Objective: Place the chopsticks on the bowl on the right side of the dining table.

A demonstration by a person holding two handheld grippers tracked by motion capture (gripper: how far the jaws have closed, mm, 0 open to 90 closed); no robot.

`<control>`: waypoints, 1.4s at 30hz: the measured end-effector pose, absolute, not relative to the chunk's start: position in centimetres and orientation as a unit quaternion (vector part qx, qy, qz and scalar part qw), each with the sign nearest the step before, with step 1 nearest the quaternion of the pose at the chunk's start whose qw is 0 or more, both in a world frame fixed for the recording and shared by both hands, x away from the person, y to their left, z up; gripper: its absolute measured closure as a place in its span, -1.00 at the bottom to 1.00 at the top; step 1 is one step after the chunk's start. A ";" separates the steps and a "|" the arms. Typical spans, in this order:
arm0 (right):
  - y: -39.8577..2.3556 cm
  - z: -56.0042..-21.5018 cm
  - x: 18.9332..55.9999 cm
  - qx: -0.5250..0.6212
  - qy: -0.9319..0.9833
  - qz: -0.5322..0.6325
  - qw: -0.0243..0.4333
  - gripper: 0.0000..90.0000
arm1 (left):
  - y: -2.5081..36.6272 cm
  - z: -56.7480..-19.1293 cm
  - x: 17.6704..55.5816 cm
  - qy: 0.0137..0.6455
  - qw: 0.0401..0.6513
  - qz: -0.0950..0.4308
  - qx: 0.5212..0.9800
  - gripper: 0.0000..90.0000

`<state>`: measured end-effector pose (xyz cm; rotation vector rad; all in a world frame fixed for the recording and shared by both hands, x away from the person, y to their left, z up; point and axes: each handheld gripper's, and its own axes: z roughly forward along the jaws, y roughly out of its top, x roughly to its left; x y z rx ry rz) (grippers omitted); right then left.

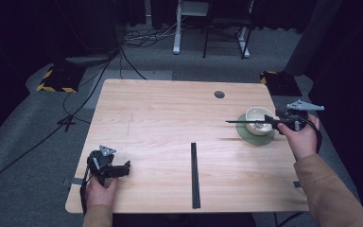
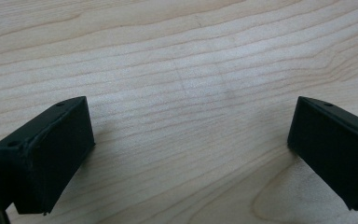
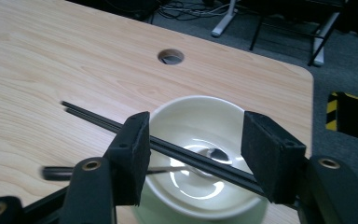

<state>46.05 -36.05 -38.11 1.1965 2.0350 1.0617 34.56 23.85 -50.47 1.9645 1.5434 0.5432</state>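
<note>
The work at hand is the pair of black chopsticks over the white bowl at the counter's right side, where the bowl stands on a green saucer. They appear to lie level across the bowl's rim, with their left ends jutting well past it. That placement suits a table setting, since it keeps the tips off the wood.

The right gripper sits just at the right end of the chopsticks, with the person's hand behind it, pointing left across the bowl. In the right gripper view its jaws stand apart. The chopsticks run crosswise beyond them, hidden behind each jaw in turn, so the pads do not seem to press on them. A lengthwise pair could hardly be pinched that way.

That view also shows what the high view cannot. A shiny spoon lies inside the bowl, with its dark handle blurred out to the left, and the round cable hole is on the far side.

The high view shows a second pair of chopsticks lying straight, near to far, at the middle of the near edge. It also shows the left gripper resting at the near left corner, well apart from everything, as if parked until needed. The left gripper view shows its jaws wide apart over bare wood grain, with nothing between them.
</note>
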 end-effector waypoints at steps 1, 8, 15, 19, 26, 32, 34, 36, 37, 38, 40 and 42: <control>-36.0 -38.1 46.0 0.445 0.756 0.395 0.273 -0.04 | 23.9 -50.5 34.6 0.578 0.288 0.203 0.736 -0.99; -31.9 -37.1 46.0 0.411 0.778 0.396 0.264 -0.03 | 23.8 -50.5 34.5 0.578 0.288 0.205 0.736 -0.99; -29.4 -36.9 46.4 0.401 0.785 0.394 0.260 -0.01 | 23.8 -50.5 34.5 0.578 0.289 0.201 0.736 -0.99; -28.0 -37.2 46.7 0.394 0.792 0.388 0.259 -0.01 | 23.8 -50.5 34.5 0.578 0.289 0.202 0.736 -0.99; -26.1 -37.1 47.2 0.383 0.797 0.390 0.259 -0.01 | 23.8 -50.5 34.5 0.578 0.288 0.202 0.736 -0.99; -24.4 -37.3 47.9 0.376 0.808 0.375 0.256 0.00 | 23.8 -50.5 34.5 0.578 0.289 0.202 0.736 -0.99; -24.1 -37.3 48.1 0.375 0.810 0.371 0.257 0.00 | 23.8 -50.5 34.5 0.578 0.289 0.203 0.736 -0.99; -23.2 -37.6 48.5 0.376 0.813 0.365 0.255 0.00 | 23.9 -50.5 34.5 0.578 0.288 0.202 0.736 -0.99; -23.2 -37.6 48.5 0.376 0.813 0.365 0.255 0.00 | 23.9 -50.5 34.5 0.578 0.288 0.202 0.736 -0.99; -22.7 -37.9 48.8 0.380 0.812 0.362 0.254 0.00 | 23.8 -50.5 34.5 0.578 0.288 0.202 0.736 -0.99; -22.3 -38.3 49.1 0.381 0.814 0.359 0.252 0.00 | 23.9 -50.4 34.5 0.578 0.288 0.203 0.736 -0.99; -21.9 -38.6 49.2 0.385 0.816 0.353 0.250 0.00 | 23.9 -50.5 34.5 0.578 0.288 0.203 0.736 -0.99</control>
